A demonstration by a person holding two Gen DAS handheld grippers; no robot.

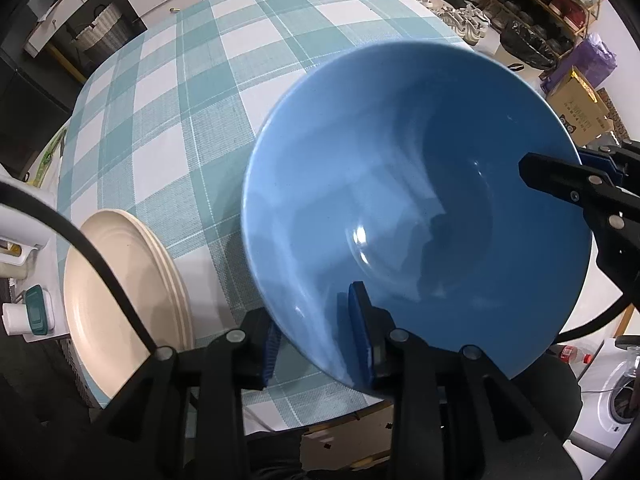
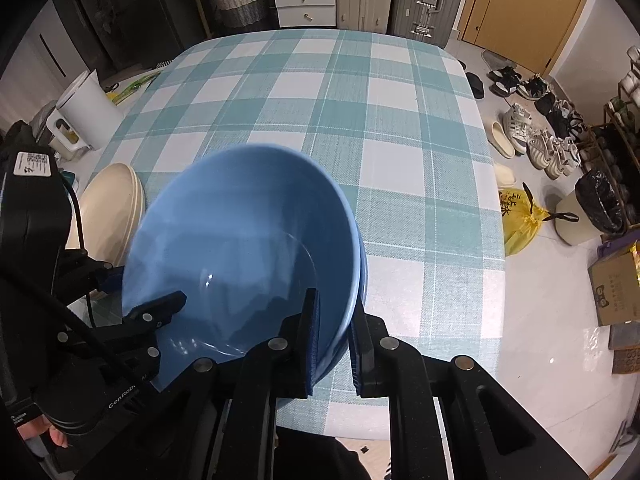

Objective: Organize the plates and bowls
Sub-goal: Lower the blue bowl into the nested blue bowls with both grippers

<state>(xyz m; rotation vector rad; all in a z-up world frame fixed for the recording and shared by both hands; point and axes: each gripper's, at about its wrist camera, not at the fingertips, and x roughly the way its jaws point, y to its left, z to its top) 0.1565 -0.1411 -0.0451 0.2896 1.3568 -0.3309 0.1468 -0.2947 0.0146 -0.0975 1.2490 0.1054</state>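
Note:
A blue bowl (image 1: 400, 208) hangs tilted over the near edge of the checked table (image 1: 192, 92). My left gripper (image 1: 316, 308) straddles its near rim, one pad inside the bowl and the other outside. A gap shows beside the wall, so the gripper is open. From the right, my right gripper (image 1: 560, 164) reaches over the far rim. In the right wrist view the bowl (image 2: 240, 232) fills the lower left, and my right gripper (image 2: 335, 300) is shut on its rim. My left gripper (image 2: 148, 286) sits at the opposite rim. A stack of cream plates (image 1: 120, 292) (image 2: 112, 204) lies left of the bowl.
The checked cloth (image 2: 360, 120) stretches away beyond the bowl. A white bin (image 2: 88, 112) stands on the floor at the left. Shoes (image 2: 536, 140), a yellow bag (image 2: 520, 220) and a cardboard box (image 2: 616, 292) lie on the floor to the right. A hand (image 2: 52, 436) holds the left gripper.

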